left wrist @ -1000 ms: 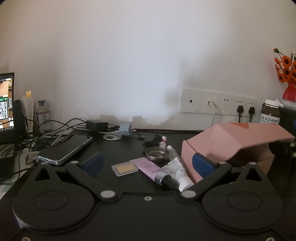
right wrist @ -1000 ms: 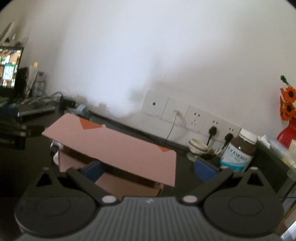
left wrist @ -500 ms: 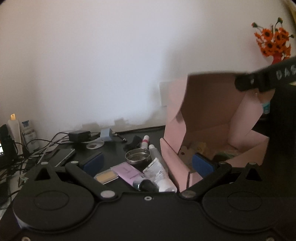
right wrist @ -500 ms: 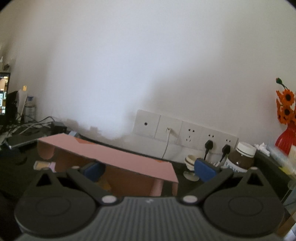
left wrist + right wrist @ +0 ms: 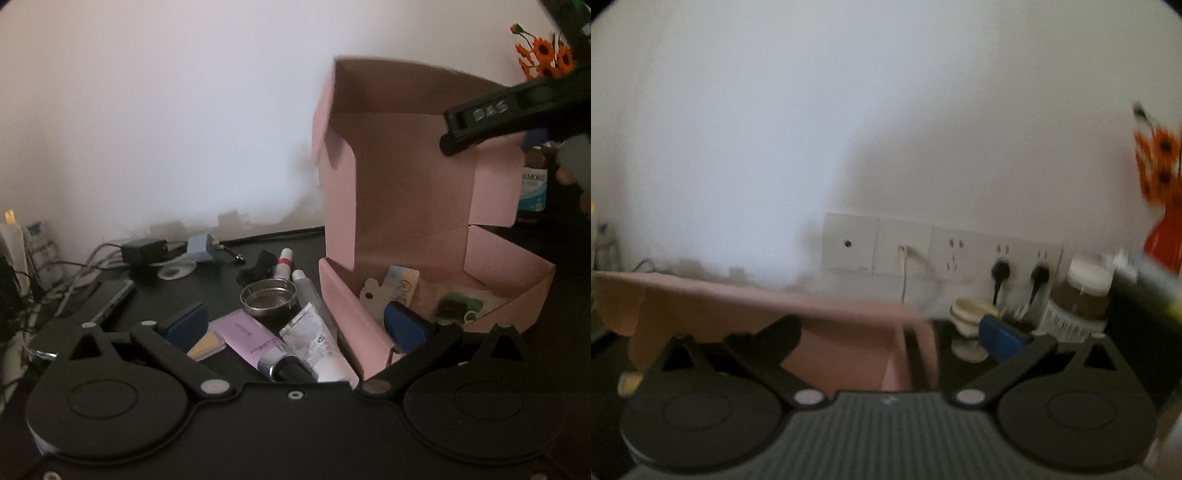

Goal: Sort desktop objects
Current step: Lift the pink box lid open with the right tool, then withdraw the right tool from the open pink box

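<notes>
On the black desk (image 5: pixel 155 295), the pink cardboard box (image 5: pixel 406 206) is seen from the left wrist view with its lid raised upright, and cards and small packets are shown lying inside. From the right wrist view, only the lid's edge (image 5: pixel 768 295) is caught, blurred, and the box interior is hidden. The left gripper (image 5: pixel 295 326) is held with its jaws wide apart, nothing between them, low over the clutter just left of the box. The right gripper (image 5: pixel 886 341) is likewise spread open, its left finger lost behind the lid; its black body is glimpsed at the lid's top right in the left view. Beside the box, a lilac tube (image 5: pixel 255 341), a white tube (image 5: pixel 317 347) and a round metal tin (image 5: pixel 269 298) are spotted close together. Behind, a white wall, a socket strip (image 5: pixel 942 247) with two plugs, a brown supplement jar (image 5: pixel 1078 299) and orange flowers (image 5: pixel 1160 162) are picked out.
</notes>
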### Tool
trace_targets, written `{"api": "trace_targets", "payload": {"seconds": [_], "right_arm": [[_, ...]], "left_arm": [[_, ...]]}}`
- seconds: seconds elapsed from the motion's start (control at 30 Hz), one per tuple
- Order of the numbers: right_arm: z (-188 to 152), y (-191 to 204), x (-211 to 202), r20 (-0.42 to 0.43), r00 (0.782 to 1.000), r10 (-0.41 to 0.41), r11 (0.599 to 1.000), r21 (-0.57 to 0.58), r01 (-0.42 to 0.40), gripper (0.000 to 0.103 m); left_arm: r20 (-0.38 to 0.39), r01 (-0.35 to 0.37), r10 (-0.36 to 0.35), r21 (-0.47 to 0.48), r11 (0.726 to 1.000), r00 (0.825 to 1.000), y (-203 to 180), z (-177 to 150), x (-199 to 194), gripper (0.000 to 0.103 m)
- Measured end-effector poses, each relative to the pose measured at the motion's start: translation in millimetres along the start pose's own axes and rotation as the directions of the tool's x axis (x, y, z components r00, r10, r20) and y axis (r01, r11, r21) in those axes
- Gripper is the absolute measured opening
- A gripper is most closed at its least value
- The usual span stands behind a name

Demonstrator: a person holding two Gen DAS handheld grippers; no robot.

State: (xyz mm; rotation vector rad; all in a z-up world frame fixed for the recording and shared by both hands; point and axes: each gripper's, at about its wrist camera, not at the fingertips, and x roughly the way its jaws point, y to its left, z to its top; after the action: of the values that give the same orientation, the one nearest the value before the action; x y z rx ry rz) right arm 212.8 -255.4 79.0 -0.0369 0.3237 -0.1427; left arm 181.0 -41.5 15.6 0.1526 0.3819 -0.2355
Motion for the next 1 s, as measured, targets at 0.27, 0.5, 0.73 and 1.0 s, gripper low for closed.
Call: {"api": "trace_targets", "payload": {"seconds": [0.27,0.5,0.73,1.0], "right_arm": [[1,-1,43,-0.101,0.993,-0.062,0.994,0.085,0.070,0.102],[-4,-1,58,-0.157,0.985,-0.075,0.988,0.119,0.095,0.102],[-11,-2,67,-0.212,0.972,-0.099,0.983,0.133,0.129,0.102],[-19,-1,84,-0.296,0.948,-0.117,0.983,0.104,0.154,0.102]], "left_arm": [[0.004,-0.009,0.009,0.010,1.000,1.000,-3,1,-2,0.103],[0.006,-0.010,0.010,0.012,1.000,1.000,-4,2,-3,0.103],[0.020,-0.017,0.017,0.023,1.000,1.000,-6,2,-6,0.103],[0.024,-0.016,0.016,0.024,1.000,1.000,-6,2,-7,0.103]]}}
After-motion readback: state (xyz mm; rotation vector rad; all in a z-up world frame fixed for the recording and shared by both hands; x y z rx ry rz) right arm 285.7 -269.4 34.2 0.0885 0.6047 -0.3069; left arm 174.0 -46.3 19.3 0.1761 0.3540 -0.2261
